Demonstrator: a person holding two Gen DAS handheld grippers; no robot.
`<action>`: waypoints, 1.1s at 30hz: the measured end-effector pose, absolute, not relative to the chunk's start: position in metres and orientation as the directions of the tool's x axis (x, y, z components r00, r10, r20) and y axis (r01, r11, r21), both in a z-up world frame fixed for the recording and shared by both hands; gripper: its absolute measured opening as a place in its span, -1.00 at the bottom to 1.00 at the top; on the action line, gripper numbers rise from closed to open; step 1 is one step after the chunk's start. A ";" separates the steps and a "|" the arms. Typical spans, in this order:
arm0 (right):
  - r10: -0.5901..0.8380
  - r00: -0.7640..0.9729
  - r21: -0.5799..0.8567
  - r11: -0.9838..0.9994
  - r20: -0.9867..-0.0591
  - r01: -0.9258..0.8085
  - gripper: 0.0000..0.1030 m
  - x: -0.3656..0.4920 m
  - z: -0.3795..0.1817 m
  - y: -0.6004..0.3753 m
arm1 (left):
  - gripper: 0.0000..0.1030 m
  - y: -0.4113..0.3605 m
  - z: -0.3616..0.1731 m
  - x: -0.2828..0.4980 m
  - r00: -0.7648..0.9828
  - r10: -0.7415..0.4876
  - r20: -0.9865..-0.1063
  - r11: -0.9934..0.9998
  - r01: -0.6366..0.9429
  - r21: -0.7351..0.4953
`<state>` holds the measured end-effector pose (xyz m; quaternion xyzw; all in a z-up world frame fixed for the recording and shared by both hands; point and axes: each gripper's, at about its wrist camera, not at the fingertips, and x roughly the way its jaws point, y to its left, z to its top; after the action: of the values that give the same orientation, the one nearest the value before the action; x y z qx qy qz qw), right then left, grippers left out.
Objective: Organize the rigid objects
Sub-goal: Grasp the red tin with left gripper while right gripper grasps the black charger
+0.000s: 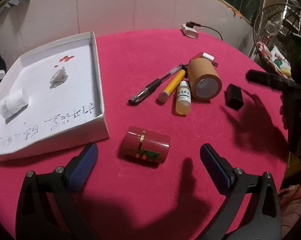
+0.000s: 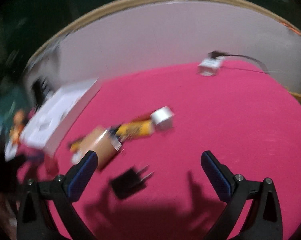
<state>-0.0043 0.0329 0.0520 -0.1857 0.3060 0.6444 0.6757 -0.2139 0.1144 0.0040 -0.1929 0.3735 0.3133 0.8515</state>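
A white tray point(image 1: 99, 76) sits at the left of the red table and holds a white bottle point(image 1: 13, 102) and a crumpled foil piece point(image 1: 58, 78). My left gripper point(image 1: 148, 156) stands open just short of a red cylinder point(image 1: 145, 149) lying on its side. Beyond it lie a black pen point(image 1: 150, 88), a yellow marker point(image 1: 171, 86), a small dropper bottle point(image 1: 182, 98), a brown tape roll point(image 1: 204, 80) and a black plug point(image 1: 234, 97). My right gripper point(image 2: 149, 160) is open above the black plug point(image 2: 128, 182); that view is motion-blurred.
A white charger point(image 1: 189, 31) with a black cable rests at the table's far edge. A wire basket point(image 1: 276, 38) stands off the table at the right. The other gripper's black body point(image 1: 270, 80) reaches in from the right. A pale wall backs the table.
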 end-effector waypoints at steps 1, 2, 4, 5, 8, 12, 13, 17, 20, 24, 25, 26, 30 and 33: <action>0.752 -0.023 0.122 0.077 -0.659 -0.989 1.00 -0.008 0.050 0.032 | 0.99 0.115 0.004 -0.212 0.524 0.388 -0.758 0.731 -0.676 -0.093; 0.742 -0.032 0.103 0.049 -0.669 -0.993 1.00 -0.012 0.047 0.035 | 0.99 0.116 0.003 -0.211 0.523 0.386 -0.759 0.732 -0.675 -0.093; 0.730 -0.045 0.090 0.023 -0.682 -0.996 1.00 -0.016 0.044 0.040 | 0.99 0.117 0.002 -0.209 0.520 0.385 -0.762 0.733 -0.674 -0.090; 0.722 -0.058 0.095 0.011 -0.690 -0.995 1.00 -0.016 0.042 0.042 | 0.98 0.118 0.002 -0.209 0.521 0.385 -0.762 0.734 -0.673 -0.090; 0.706 -0.080 0.108 -0.006 -0.704 -0.994 1.00 -0.015 0.038 0.044 | 0.92 0.120 0.003 -0.207 0.522 0.386 -0.761 0.737 -0.670 -0.086; 0.686 -0.100 0.102 -0.038 -0.721 -0.994 1.00 -0.019 0.032 0.048 | 0.81 0.120 0.001 -0.201 0.520 0.380 -0.765 0.743 -0.664 -0.082; 0.683 -0.103 0.098 -0.047 -0.723 -0.994 0.97 -0.023 0.031 0.050 | 0.76 0.120 0.001 -0.200 0.518 0.377 -0.767 0.744 -0.663 -0.082; 0.663 -0.106 0.068 -0.082 -0.741 -0.994 0.69 -0.030 0.029 0.056 | 0.53 0.120 0.001 -0.200 0.515 0.384 -0.766 0.741 -0.668 -0.077; 0.642 -0.103 0.044 -0.107 -0.760 -0.993 0.34 -0.037 0.026 0.059 | 0.21 0.119 0.001 -0.200 0.509 0.395 -0.765 0.741 -0.669 -0.061; 0.637 -0.068 -0.012 -0.119 -0.768 -0.993 0.19 -0.043 0.025 0.055 | -0.16 0.117 0.002 -0.200 0.509 0.401 -0.762 0.746 -0.664 -0.051; 0.636 -0.071 -0.006 -0.118 -0.768 -0.993 0.19 -0.042 0.026 0.053 | -0.16 0.116 0.002 -0.200 0.511 0.402 -0.760 0.748 -0.662 -0.050; 0.639 -0.071 -0.002 -0.113 -0.766 -0.994 0.19 -0.041 0.026 0.051 | -0.16 0.115 0.003 -0.200 0.513 0.404 -0.757 0.747 -0.663 -0.050; 0.669 -0.075 0.029 -0.080 -0.739 -0.996 0.18 -0.035 0.035 0.040 | -0.16 0.112 0.012 -0.204 0.532 0.421 -0.735 0.742 -0.668 -0.059; 0.703 -0.066 0.032 -0.061 -0.708 -0.998 0.18 -0.033 0.048 0.034 | -0.16 0.109 0.023 -0.206 0.525 0.459 -0.717 0.723 -0.690 -0.042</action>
<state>-0.0332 0.0339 0.0478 -0.2695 0.2735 0.6768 0.6281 -0.2063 0.1095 0.0227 -0.1627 0.3541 0.3348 0.8579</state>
